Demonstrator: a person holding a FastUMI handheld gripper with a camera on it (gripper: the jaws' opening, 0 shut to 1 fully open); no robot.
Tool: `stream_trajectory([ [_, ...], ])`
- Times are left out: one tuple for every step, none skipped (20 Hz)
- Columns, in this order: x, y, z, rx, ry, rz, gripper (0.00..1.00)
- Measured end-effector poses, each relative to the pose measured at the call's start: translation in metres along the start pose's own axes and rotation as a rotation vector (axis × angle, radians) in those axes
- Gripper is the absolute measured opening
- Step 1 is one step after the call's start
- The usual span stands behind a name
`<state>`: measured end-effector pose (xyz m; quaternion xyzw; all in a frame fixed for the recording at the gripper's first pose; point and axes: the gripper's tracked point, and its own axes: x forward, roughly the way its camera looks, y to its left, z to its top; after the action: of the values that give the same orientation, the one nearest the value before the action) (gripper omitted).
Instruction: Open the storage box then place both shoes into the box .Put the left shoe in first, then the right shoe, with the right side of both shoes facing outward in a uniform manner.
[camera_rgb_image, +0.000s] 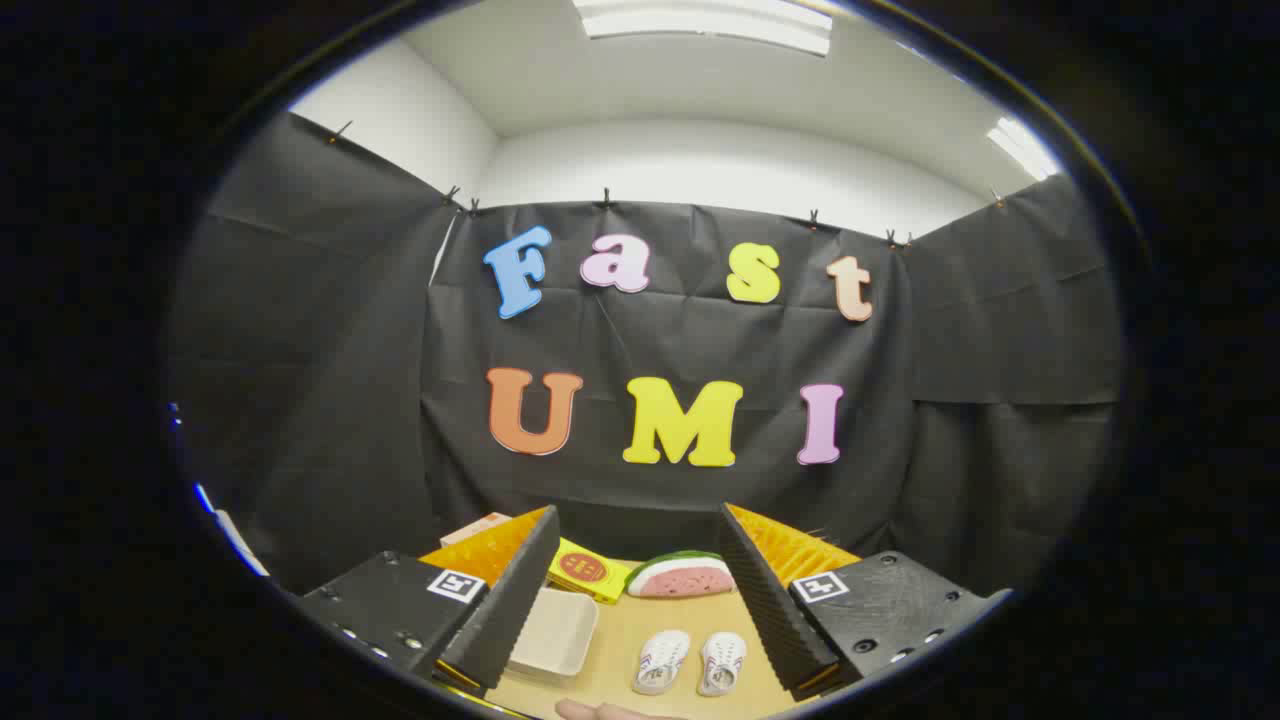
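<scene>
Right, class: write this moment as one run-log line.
claw: open, holding nothing | shoes: side by side on table, between fingers | box: beside shoes, empty | stage: nothing placed yet

The desk (640, 630) looks like smooth, matt wood. The storage box (553, 633) seems matt plastic, and both shoes (690, 662) look like soft cloth. The booth wall (330, 400) is creased matt cloth.

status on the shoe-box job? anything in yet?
Nothing looks done: both shoes sit side by side on the table, between the fingers, and the white storage box beside them has no shoe in it. Whether it has a lid I cannot tell. In hand: nothing; the tool is open, held above the table. Left: open box, left shoe, then right.
</scene>
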<state>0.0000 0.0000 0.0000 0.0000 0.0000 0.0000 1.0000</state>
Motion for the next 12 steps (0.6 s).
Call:
stream_trajectory([
  [0.0,-0.001,-0.001,0.0,0.003,-0.004,0.95],
  [0.002,-0.002,-0.003,0.001,0.007,-0.008,0.95],
  [0.003,-0.002,-0.004,0.002,0.013,-0.012,0.95],
  [0.004,-0.005,-0.006,0.004,0.017,-0.017,0.95],
  [0.005,-0.006,-0.005,0.008,0.018,-0.021,0.95],
  [0.005,-0.007,-0.006,0.012,0.016,-0.022,0.95],
  [0.005,-0.009,-0.005,0.013,0.014,-0.026,0.95],
  [0.006,-0.012,-0.007,0.011,0.015,-0.03,0.95],
  [0.008,-0.015,-0.008,0.011,0.017,-0.033,0.95],
  [0.01,-0.017,-0.011,0.015,0.019,-0.038,0.95],
  [0.012,-0.02,-0.013,0.023,0.024,-0.04,0.95],
  [0.012,-0.023,-0.015,0.031,0.028,-0.044,0.95],
])
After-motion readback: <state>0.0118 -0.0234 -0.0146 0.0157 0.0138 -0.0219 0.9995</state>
